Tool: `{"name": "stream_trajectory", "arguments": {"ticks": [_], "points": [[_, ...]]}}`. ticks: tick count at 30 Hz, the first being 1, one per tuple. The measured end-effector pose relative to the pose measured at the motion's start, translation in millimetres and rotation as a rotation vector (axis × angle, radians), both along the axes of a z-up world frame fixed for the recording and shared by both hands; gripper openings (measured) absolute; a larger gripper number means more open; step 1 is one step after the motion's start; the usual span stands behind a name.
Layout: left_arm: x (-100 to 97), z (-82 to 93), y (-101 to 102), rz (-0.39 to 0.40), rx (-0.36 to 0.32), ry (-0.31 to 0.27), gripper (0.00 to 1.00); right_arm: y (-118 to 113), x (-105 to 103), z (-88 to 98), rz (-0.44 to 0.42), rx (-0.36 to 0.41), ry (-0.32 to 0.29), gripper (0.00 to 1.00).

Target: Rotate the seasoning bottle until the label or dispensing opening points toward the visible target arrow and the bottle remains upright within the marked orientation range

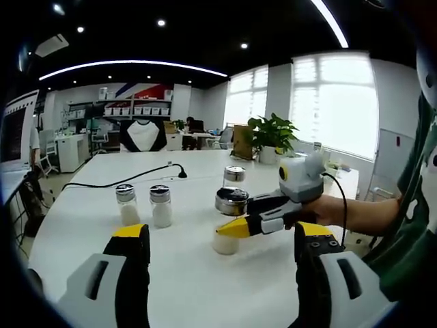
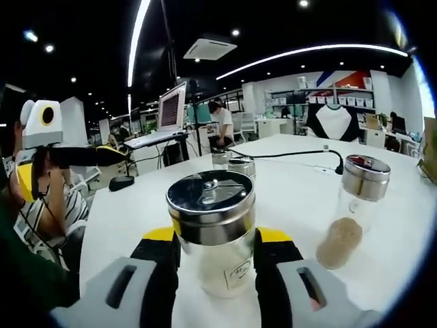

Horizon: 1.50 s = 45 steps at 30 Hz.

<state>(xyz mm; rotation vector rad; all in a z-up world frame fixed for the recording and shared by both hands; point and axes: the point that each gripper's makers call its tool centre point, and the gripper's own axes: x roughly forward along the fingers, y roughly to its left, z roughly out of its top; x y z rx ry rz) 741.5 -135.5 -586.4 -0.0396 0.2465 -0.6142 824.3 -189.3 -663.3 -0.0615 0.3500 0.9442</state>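
While gripped for turning: white desk [image 2: 410, 225], large, bears all. Left gripper [image 1: 222, 256] idle, fingers wide apart, empty. Right gripper [image 2: 217, 263], fingers closed on seasoning bottle [image 2: 213, 232], upright, desk centre. Three spare shakers nr. No arrow seen.

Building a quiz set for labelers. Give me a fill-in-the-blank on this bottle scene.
1. The right gripper is shut on a bottle with a ____ lid.
2. The left gripper is ____, holding nothing.
3. Counting every bottle on the table, there are ____.
4. The bottle with brown powder stands ____.

Missing words: metal; open; four; upright
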Motion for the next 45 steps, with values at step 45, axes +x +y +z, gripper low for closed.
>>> {"name": "stream_trajectory", "arguments": {"ticks": [45], "points": [[-5.4,1.6,-4.7,-0.007,0.006,-0.003,0.92,-6.2,1.4,-8.4,-0.255,-0.061,0.029,0.4]]}}
